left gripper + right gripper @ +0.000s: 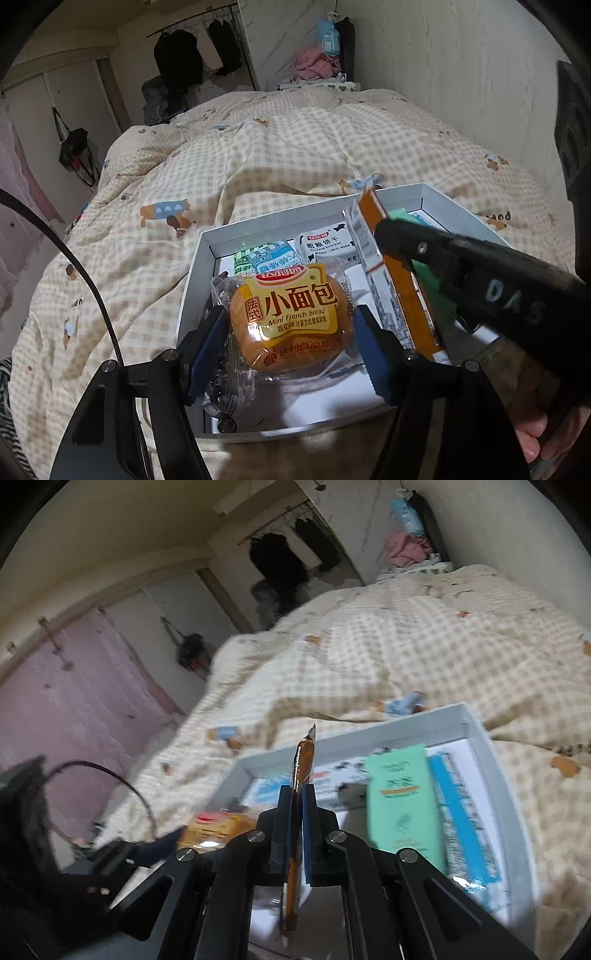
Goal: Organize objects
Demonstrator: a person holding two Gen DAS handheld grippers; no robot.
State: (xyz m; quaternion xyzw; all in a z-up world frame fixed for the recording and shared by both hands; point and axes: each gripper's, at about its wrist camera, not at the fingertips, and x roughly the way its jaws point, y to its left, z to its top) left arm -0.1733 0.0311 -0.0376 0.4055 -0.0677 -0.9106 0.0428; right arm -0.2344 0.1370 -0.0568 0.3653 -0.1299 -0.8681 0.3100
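A white shallow box (199, 273) lies on the bed and holds several snack packets. My left gripper (291, 328) is shut on a packaged mini French bread (291, 321), held over the box's near left part. My right gripper (297, 805) is shut on a flat orange packet (304, 757), held on edge over the box (476, 731). That gripper (388, 229) and its orange packet (402, 291) show in the left wrist view to the right of the bread. The bread (214, 829) shows blurred at the left of the right wrist view.
In the box lie a green and white packet (266, 258), a white biscuit packet (325, 243), a green packet (402, 801) and a blue packet (461, 819). A checked quilt (295, 147) covers the bed. A wall runs along the right, clothes hang at the back.
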